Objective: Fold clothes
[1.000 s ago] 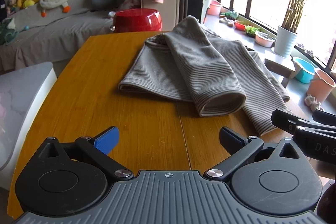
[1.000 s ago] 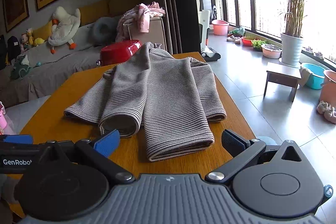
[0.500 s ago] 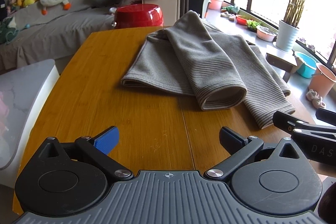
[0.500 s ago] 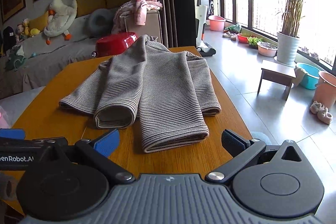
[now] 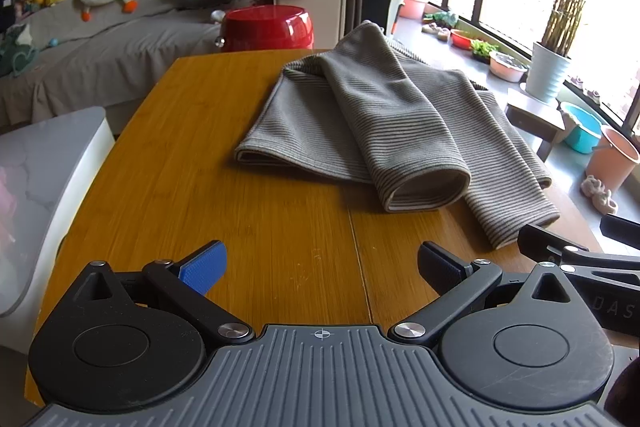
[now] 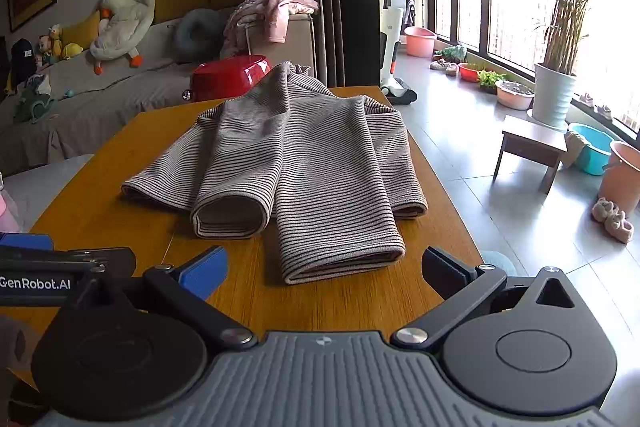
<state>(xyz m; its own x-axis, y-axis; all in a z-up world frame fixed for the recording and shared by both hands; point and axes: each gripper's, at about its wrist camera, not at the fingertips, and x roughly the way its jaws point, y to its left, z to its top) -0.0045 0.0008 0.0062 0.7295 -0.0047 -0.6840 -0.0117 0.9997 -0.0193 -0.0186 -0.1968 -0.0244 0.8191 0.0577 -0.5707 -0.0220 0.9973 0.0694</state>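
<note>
A grey striped garment [image 5: 384,115] [image 6: 304,163] lies on the wooden table [image 5: 248,195] [image 6: 344,303], its two sleeves folded over the body with the cuffs pointing at me. My left gripper [image 5: 320,265] hovers open over bare wood, well short of the nearer cuff. In the right wrist view my right gripper [image 6: 324,267] is open too, just in front of the right sleeve's cuff and not touching it. The right gripper's fingers [image 5: 560,251] show at the right edge of the left wrist view; the left gripper's body [image 6: 48,267] shows at the left of the right wrist view.
A red basin [image 5: 268,27] [image 6: 228,75] stands beyond the table's far end, with a sofa [image 5: 100,43] behind it. A white surface [image 5: 36,163] lies left of the table. On the floor to the right are a small stool [image 6: 532,143], buckets [image 6: 624,175] and a potted plant [image 6: 554,95].
Both grippers have drawn back a little from the garment, which looks slightly farther and more centred. Both stay open and the garment has not moved.
</note>
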